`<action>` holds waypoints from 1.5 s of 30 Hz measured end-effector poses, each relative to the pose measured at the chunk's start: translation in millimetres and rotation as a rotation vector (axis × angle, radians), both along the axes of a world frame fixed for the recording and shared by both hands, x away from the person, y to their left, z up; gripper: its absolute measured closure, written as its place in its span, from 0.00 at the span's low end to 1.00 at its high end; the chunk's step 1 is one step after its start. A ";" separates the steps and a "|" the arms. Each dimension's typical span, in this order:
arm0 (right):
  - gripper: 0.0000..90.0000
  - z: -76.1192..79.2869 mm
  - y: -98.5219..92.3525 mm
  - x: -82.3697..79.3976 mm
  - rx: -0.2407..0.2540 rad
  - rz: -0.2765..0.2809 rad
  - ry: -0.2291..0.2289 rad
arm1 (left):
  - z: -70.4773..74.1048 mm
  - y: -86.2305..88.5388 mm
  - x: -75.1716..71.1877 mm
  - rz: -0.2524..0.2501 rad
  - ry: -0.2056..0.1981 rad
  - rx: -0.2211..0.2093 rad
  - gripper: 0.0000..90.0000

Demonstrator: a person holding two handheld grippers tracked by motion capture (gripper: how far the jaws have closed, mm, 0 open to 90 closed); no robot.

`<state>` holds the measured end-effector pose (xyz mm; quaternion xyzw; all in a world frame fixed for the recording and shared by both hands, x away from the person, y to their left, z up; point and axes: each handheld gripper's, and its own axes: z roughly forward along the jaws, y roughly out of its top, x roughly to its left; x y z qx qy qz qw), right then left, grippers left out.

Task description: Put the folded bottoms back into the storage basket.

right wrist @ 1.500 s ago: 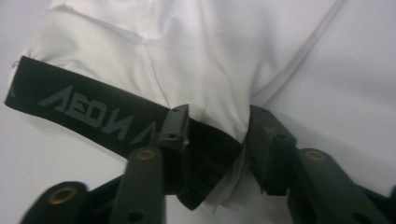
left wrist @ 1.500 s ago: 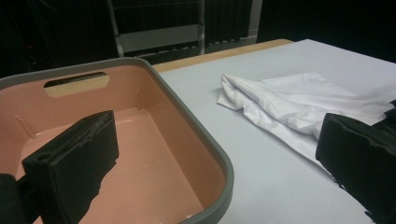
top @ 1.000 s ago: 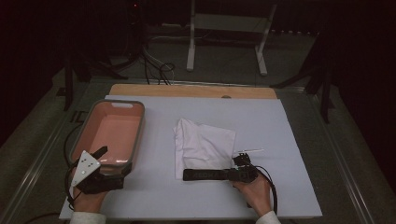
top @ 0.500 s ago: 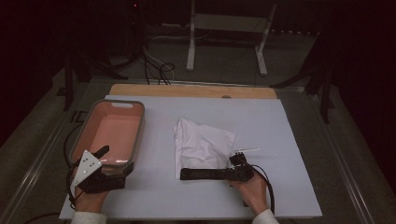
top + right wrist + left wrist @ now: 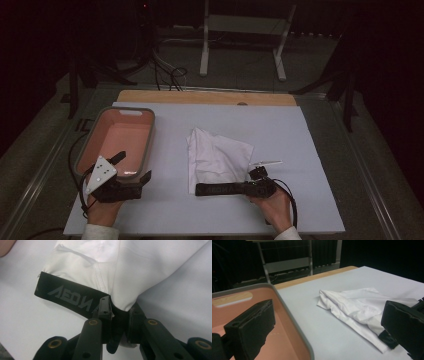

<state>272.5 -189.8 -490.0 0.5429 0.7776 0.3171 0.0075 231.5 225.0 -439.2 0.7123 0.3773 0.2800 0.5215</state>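
Right gripper view: right hand-held gripper (image 5: 119,315) pinches the white garment's (image 5: 120,267) black waistband (image 5: 67,296).

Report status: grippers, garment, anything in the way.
Right gripper shut on white garment's black waistband. Left gripper open, straddling pink bin's rim. Nothing in the way.

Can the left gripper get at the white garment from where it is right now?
Probably yes. The left gripper sits open at the pink bin's near corner, and only bare table mat lies between it and the white garment, whose black waistband the right gripper holds.
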 end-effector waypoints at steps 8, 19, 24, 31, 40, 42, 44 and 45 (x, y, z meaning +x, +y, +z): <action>0.86 5.6 -8.2 -6.4 0.004 0.009 -0.012 | 6.5 -19.0 12.0 -0.031 0.011 0.014 0.00; 0.86 11.5 -13.7 -10.9 0.022 0.025 -0.036 | 15.8 -52.8 32.2 -0.075 0.013 0.023 0.00; 0.86 12.4 -15.7 -11.7 0.025 0.032 -0.038 | 15.5 -71.0 44.0 -0.099 0.026 0.030 0.00; 0.86 12.4 -19.1 -12.7 0.021 0.037 -0.039 | 13.2 -91.4 55.3 -0.131 0.042 0.022 0.00; 0.86 12.0 -21.1 -12.5 0.021 0.040 -0.046 | 8.0 -100.7 66.9 -0.140 0.069 0.028 0.00; 0.86 12.0 -21.2 -12.5 0.020 0.041 -0.049 | 6.5 -104.0 70.8 -0.144 0.076 0.032 0.00; 0.86 12.0 -21.3 -12.7 0.019 0.043 -0.052 | 4.9 -107.3 74.7 -0.147 0.079 0.040 0.00; 0.86 12.0 -21.3 -12.7 0.019 0.043 -0.052 | 4.9 -107.3 74.7 -0.147 0.079 0.040 0.00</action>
